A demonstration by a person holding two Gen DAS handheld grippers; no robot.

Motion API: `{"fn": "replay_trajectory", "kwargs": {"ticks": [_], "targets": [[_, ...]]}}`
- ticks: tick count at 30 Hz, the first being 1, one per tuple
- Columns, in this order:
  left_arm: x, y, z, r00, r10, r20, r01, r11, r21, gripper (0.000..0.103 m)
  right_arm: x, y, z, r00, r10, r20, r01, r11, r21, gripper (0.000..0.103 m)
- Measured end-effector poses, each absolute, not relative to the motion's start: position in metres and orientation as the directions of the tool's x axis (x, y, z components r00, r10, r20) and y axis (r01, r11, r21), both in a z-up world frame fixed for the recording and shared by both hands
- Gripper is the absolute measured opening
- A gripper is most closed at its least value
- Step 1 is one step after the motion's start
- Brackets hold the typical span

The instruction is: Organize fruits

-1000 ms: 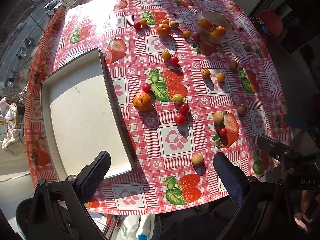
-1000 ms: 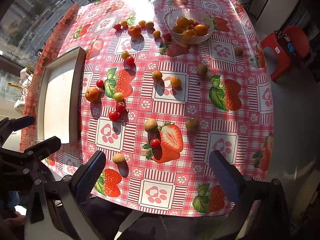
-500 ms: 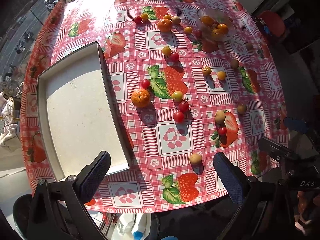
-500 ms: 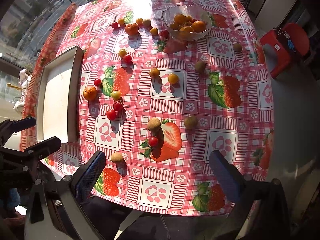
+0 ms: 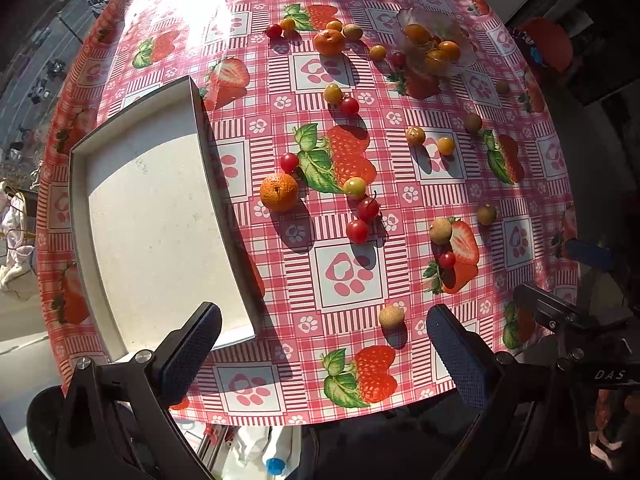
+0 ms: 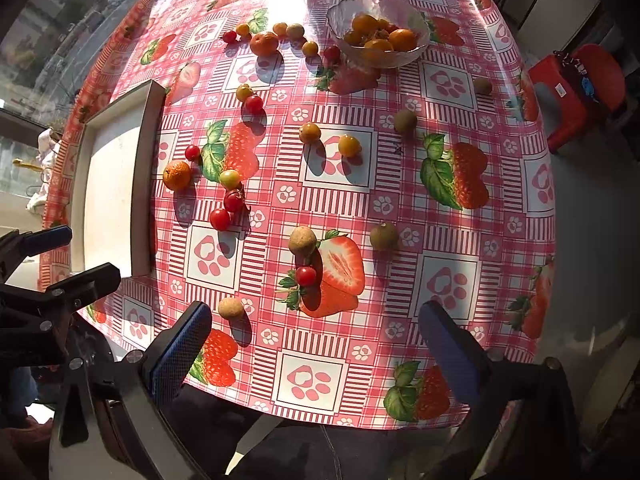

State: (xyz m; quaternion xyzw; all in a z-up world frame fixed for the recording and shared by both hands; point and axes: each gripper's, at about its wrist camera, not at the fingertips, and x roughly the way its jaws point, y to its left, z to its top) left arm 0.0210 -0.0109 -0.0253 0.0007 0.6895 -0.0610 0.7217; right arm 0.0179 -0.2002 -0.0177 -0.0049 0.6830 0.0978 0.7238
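Note:
Many small fruits lie scattered on a red strawberry-print tablecloth: a mandarin (image 5: 279,192) (image 6: 176,175) beside the tray, cherry tomatoes (image 5: 357,231) (image 6: 220,219), and tan longans (image 5: 391,317) (image 6: 231,307). An empty white tray (image 5: 160,220) (image 6: 106,184) sits at the left. A glass bowl (image 6: 378,32) (image 5: 434,46) with orange fruits stands at the far side. My left gripper (image 5: 320,350) is open and empty over the near table edge. My right gripper (image 6: 316,348) is open and empty, also at the near edge.
A second mandarin (image 6: 264,43) and more small fruits lie at the far side near the bowl. A red stool (image 6: 580,88) stands on the floor to the right. The table edge runs just under both grippers.
Both grippers have moved slightly forward and lower toward the table, so the fruits and tray appear a little nearer. Nothing on the table has moved.

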Motion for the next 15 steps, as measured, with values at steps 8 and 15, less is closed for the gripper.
{"fn": "replay_trajectory", "kwargs": {"ticks": [8, 15], "targets": [[0.016, -0.016, -0.035, 0.042, -0.068, -0.997, 0.122, 0.991, -0.062, 0.103, 0.013, -0.209, -0.024, 0.034, 0.140, -0.990, -0.114, 0.984, 0.135, 0.103], [-0.001, -0.037, -0.063, 0.012, -0.038, -0.999, 0.199, 0.979, -0.035, 0.103, -0.004, -0.222, -0.043, -0.003, 0.116, -0.993, -0.074, 0.990, 0.116, 0.103]]}}
